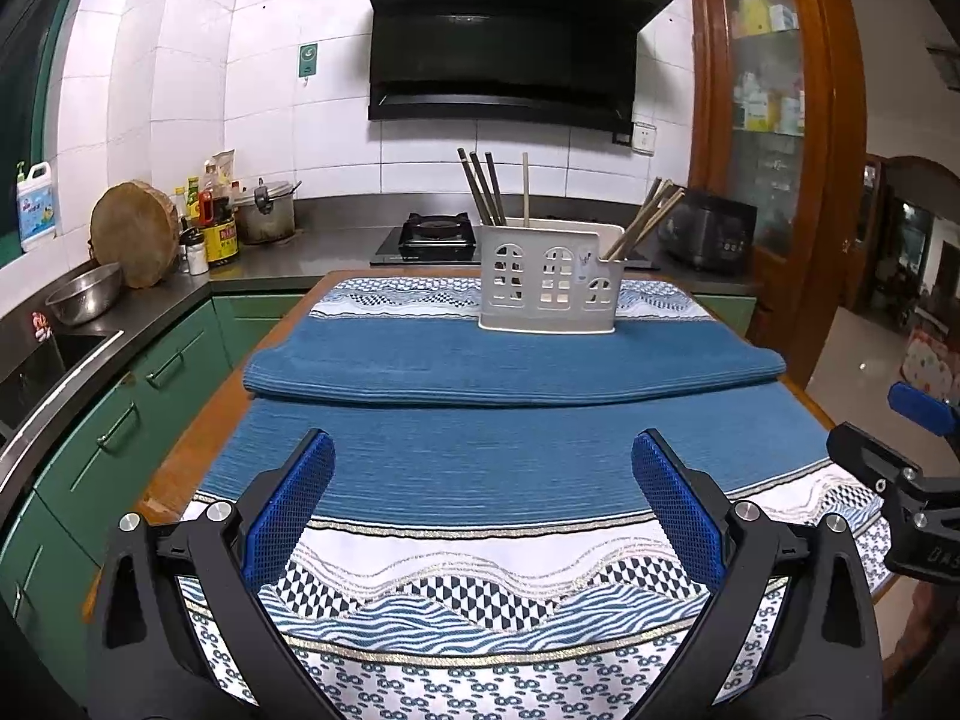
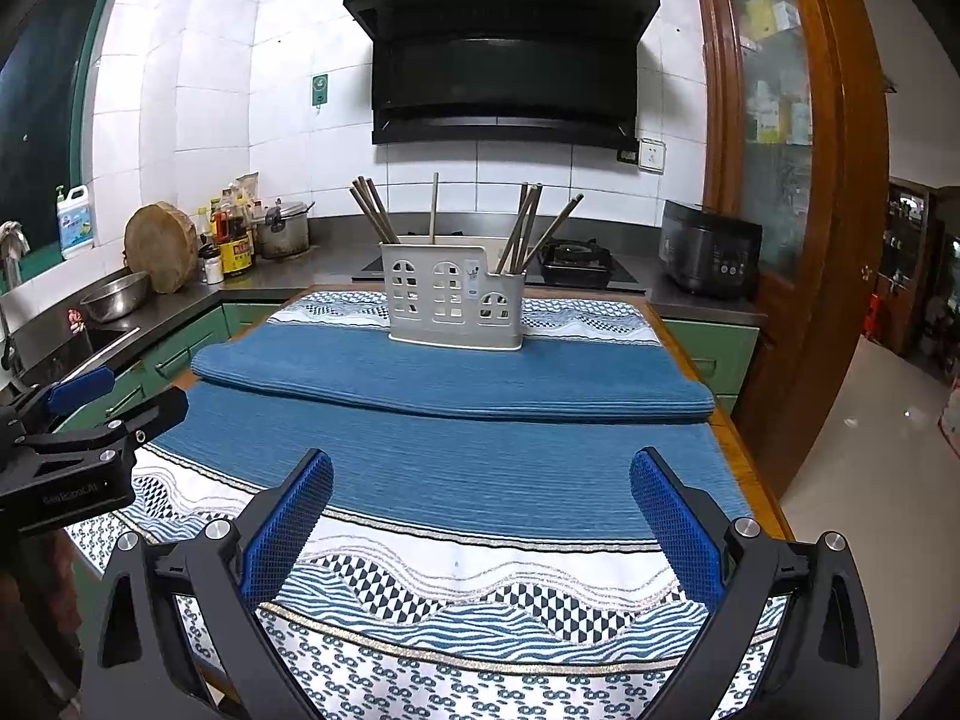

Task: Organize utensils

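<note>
A white plastic utensil holder (image 1: 549, 282) with window-shaped cutouts stands at the far end of the table; it also shows in the right wrist view (image 2: 456, 303). Dark chopsticks (image 1: 483, 189) lean in its left part, one pale stick (image 1: 525, 189) stands in the middle, and several brown chopsticks (image 1: 645, 219) lean in its right part. My left gripper (image 1: 483, 456) is open and empty above the near end of the blue cloth (image 1: 480, 456). My right gripper (image 2: 480, 474) is open and empty beside it, to the right.
A folded blue cloth (image 1: 510, 366) lies across the table in front of the holder. Left is a counter with a steel bowl (image 1: 84, 294), a round chopping block (image 1: 135, 234), bottles and a pot. A gas stove (image 1: 435, 234), a rice cooker (image 1: 708, 231) and a wooden cabinet (image 1: 768, 120) stand behind.
</note>
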Demonstrator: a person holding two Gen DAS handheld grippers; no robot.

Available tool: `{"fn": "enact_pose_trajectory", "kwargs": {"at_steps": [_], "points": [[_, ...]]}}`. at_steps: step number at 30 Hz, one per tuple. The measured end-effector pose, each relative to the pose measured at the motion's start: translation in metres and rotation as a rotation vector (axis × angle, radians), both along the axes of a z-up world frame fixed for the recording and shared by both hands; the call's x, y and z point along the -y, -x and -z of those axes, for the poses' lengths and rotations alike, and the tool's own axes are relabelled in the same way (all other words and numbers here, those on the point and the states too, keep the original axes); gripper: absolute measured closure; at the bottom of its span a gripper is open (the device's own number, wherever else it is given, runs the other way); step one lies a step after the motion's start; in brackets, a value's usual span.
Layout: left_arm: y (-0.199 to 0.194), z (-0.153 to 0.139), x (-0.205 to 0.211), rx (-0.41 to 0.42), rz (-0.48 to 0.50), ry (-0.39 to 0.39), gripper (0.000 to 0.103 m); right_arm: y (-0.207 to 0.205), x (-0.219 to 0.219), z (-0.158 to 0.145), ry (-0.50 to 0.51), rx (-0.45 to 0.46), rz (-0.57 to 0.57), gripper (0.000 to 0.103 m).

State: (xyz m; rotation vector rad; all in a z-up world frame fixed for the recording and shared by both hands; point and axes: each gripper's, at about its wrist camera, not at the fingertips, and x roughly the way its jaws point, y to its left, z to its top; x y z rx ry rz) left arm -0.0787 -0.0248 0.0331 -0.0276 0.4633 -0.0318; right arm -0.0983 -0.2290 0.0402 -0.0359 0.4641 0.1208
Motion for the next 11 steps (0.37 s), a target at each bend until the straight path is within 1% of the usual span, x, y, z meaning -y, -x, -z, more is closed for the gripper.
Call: {"fn": "enact_pose_trajectory", "kwargs": {"at_steps": [11], "points": [[-0.018,0.004,0.0,-0.026,-0.007,-0.021,0.005,-0.018,0.0,0.003,-0.004,-0.022,-0.005,0.007]]}}
